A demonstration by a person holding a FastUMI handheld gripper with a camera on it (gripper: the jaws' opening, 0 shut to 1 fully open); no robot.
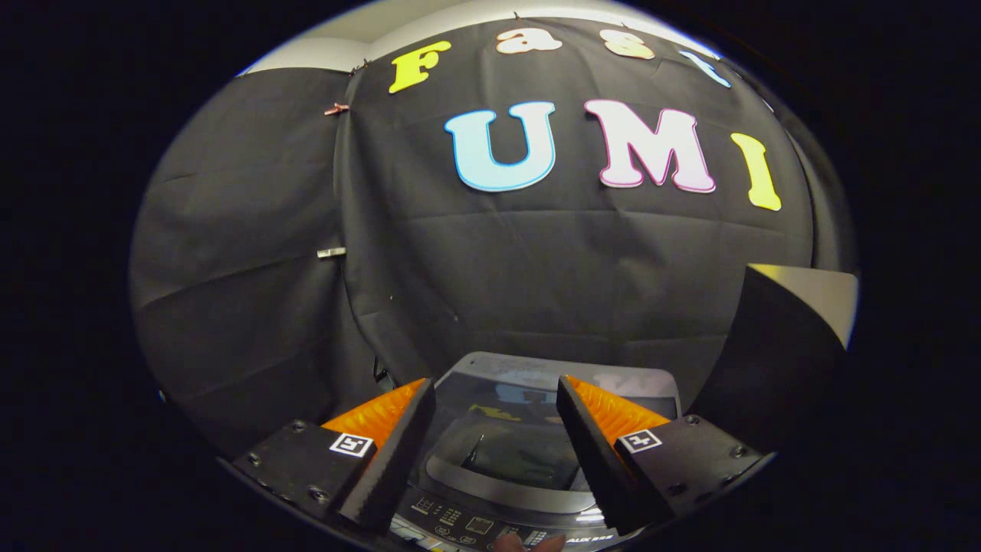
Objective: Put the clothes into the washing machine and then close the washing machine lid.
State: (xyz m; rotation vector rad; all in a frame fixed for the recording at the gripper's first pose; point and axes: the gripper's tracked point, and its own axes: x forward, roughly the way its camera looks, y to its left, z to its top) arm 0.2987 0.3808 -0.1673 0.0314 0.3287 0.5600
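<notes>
Hand-held gripper (496,429): two black fingers with orange ribbed inner pads, spread wide, nothing held between them and neither pad touching anything. Each finger carries one small square black-and-white marker on its upper face, two markers in all. The left finger's pad (375,418) and the right finger's pad (617,414) face each other across an open gap.

Washing machine (536,376): one top-loading unit, seen from above and in front, lying below and just beyond the fingertips; its body fills the gap between the fingers. The lid (506,448), one dark, glossy, translucent panel, lies flat and closed over the tub, with faint coloured reflections on its surface. What is under the lid cannot be told. A grey curved band runs along the lid's near edge. Nearer than that band sits one control panel (467,525), a strip of small printed symbols and one small display window, too small to make out.

At the near edge of the washing machine, below the control panel, two fingertips of a person (529,544) show.

Beyond the washing machine hangs the booth's black cloth wall (536,261), creased in horizontal folds and joined at one vertical seam to the left of the machine. Two small clips sit on that seam: one copper-coloured clip (336,109) high above the machine, one silver clip (331,252) lower down. To the right of the washing machine stands one dark box-like shape with a pale top face (812,295); what it is cannot be told.
</notes>
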